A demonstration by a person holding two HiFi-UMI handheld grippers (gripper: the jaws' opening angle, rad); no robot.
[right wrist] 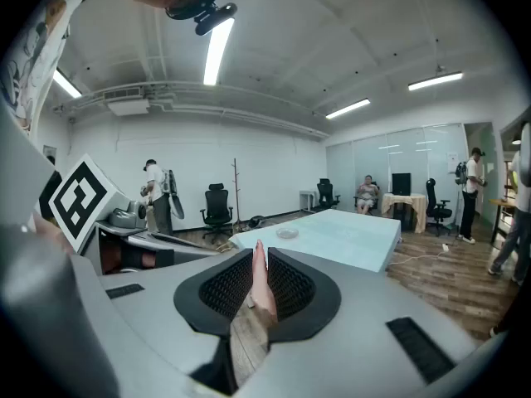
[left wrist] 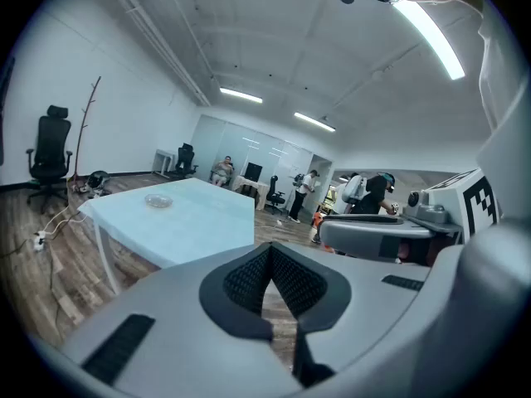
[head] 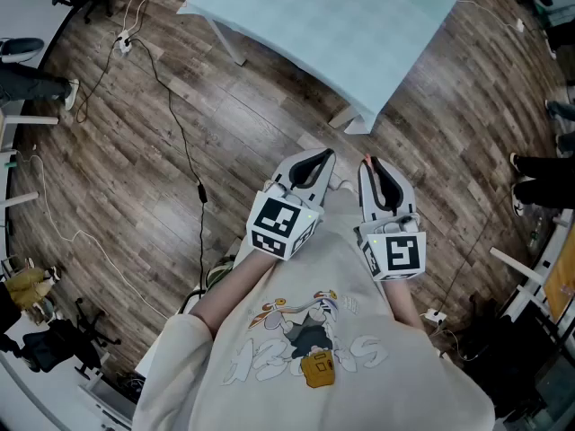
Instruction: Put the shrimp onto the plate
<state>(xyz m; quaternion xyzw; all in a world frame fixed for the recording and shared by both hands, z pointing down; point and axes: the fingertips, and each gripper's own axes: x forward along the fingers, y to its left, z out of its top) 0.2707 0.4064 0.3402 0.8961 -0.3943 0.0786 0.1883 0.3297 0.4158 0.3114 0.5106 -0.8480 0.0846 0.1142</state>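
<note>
Closest to the head camera, a cream printed shirt (head: 305,348) is seen, and both grippers are held just in front of it, side by side and near each other, over the wooden floor (head: 135,196).

The left gripper (left wrist: 270,251) is seen closed: its black ribbed pads (left wrist: 241,280) meet at the tips, and nothing is held between them. Only floor boards are seen through the narrow gap below the tips.

The right gripper (right wrist: 259,254) is closed on the shrimp (right wrist: 260,293), a pale pink strip clamped upright between the two pads. Its pointed end is seen standing slightly above the jaw tips. In the head view, a small pink tip is visible at the front of this gripper.

A black cable (head: 180,124) is laid across the floor to the left, well apart from the grippers.

Further out, the light blue table (head: 359,25) is seen, with its near corner pointing toward the grippers but well apart from them. The plate (left wrist: 158,200), a shallow clear dish, is set on the table top toward the left corner, a little in from the edges. No contents can be made out in it. The shrimp is thus well apart from the plate.

Beyond the table, black office chairs (left wrist: 48,152) are placed along the white walls, and several people are seen at desks by a glass partition.
</note>
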